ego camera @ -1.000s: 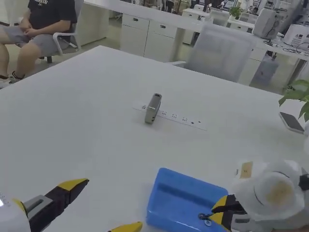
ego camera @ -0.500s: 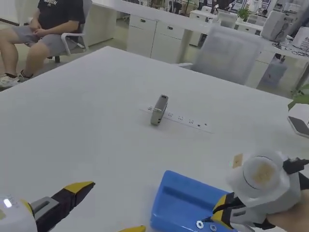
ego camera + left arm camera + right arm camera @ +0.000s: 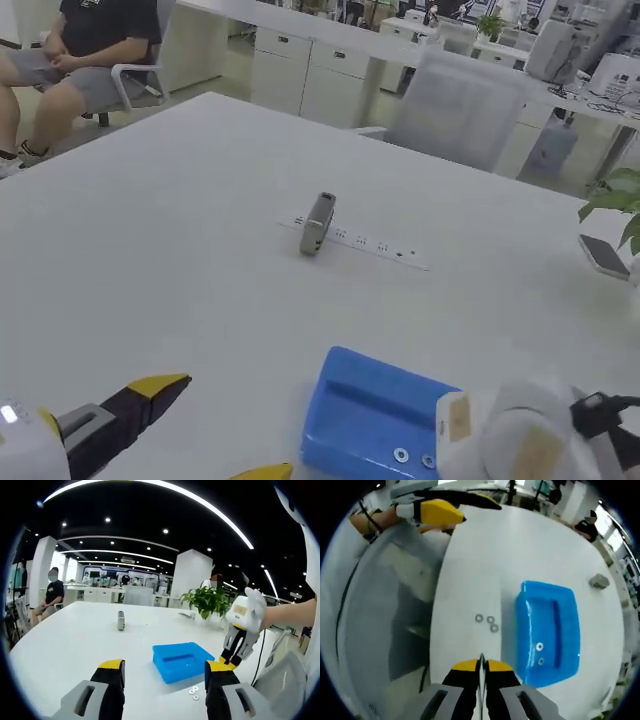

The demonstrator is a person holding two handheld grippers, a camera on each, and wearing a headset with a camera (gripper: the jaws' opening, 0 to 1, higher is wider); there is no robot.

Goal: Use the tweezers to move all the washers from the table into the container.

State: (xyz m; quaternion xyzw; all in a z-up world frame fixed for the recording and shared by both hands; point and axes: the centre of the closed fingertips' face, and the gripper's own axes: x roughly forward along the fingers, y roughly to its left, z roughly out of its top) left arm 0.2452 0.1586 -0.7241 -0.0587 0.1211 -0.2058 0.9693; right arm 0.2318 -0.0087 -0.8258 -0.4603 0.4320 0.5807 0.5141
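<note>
- Left gripper [image 3: 165, 672]: fingers wide apart, holding nothing, low over the white bench [image 3: 200, 250].
- Right gripper [image 3: 481, 669]: fingers pressed together on the tweezers [image 3: 481, 660], whose tip points out over the bench.
- Washers [image 3: 487, 621]: three loose on the bench, just beside the blue container [image 3: 552, 610].
- Other washers [image 3: 539, 653]: two, lying inside the container.
- Grey adapter [image 3: 318, 222]: upright on a power strip, mid-bench.
</note>
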